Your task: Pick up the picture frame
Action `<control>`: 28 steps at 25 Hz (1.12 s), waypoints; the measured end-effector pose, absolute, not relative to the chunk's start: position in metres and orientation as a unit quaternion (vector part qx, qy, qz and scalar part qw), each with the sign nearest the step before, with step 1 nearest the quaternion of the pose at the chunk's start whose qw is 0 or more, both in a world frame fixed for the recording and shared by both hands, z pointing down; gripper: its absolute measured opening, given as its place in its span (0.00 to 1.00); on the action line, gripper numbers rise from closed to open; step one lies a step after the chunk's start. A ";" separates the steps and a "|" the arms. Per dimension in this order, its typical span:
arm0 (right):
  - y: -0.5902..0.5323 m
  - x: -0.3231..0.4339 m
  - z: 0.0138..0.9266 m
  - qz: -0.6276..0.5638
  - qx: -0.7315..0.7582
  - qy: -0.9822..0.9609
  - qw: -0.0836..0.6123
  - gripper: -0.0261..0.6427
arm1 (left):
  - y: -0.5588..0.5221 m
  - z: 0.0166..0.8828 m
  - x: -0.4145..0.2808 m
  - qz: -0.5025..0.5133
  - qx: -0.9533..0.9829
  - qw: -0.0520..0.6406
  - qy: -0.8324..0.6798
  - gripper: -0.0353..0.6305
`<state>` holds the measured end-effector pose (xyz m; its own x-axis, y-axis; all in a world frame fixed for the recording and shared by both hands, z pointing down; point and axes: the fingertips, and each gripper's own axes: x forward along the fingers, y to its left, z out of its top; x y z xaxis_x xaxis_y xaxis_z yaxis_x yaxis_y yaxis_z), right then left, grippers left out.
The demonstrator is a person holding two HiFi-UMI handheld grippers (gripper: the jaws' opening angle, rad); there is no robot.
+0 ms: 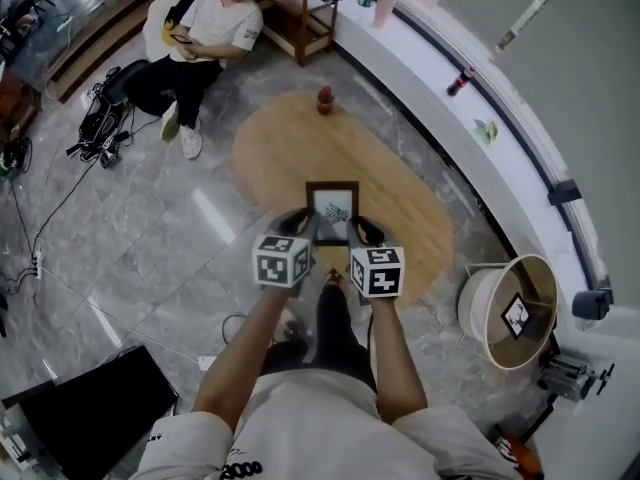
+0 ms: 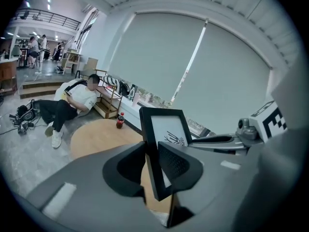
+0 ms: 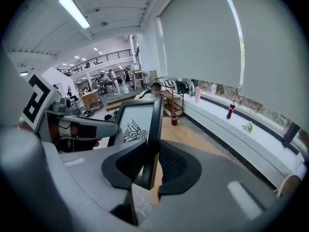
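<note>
Jaws of the left gripper [image 2: 153,164] are squeezed tight on the left edge of the picture frame [image 1: 332,212]. The right edge is pinched by the jaws of the right gripper [image 3: 150,164]. The frame is held right between both pairs of jaws, with its long sides standing up past them, in the air above the wooden table [image 1: 410,208]. Neither hand is nearer, so the next lift is best shared evenly.

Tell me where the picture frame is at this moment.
Centre of the head view, above the oval wooden table: the picture frame is clamped between the left tongs on its left edge and the right tongs on its right.
</note>
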<state>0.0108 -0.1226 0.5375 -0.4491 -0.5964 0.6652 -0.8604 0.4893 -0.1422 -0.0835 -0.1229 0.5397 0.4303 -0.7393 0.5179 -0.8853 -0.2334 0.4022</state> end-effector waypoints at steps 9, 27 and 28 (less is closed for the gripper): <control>-0.081 0.005 0.476 0.214 0.450 -0.836 0.231 0.16 | -0.084 0.471 -0.090 0.085 0.799 0.273 -0.530 0.18; -0.029 -0.011 0.339 0.107 0.458 -0.869 0.151 0.17 | -0.031 0.331 -0.106 0.028 0.833 0.137 -0.536 0.18; -0.028 -0.012 0.333 0.103 0.458 -0.871 0.147 0.17 | -0.029 0.324 -0.106 0.026 0.834 0.130 -0.536 0.18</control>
<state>-0.0120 -0.0276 0.3333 -0.5379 -0.7668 0.3503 -0.8272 0.5602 -0.0438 -0.1065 -0.0295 0.3241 0.4245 -0.8869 0.1821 -0.9003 -0.3922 0.1887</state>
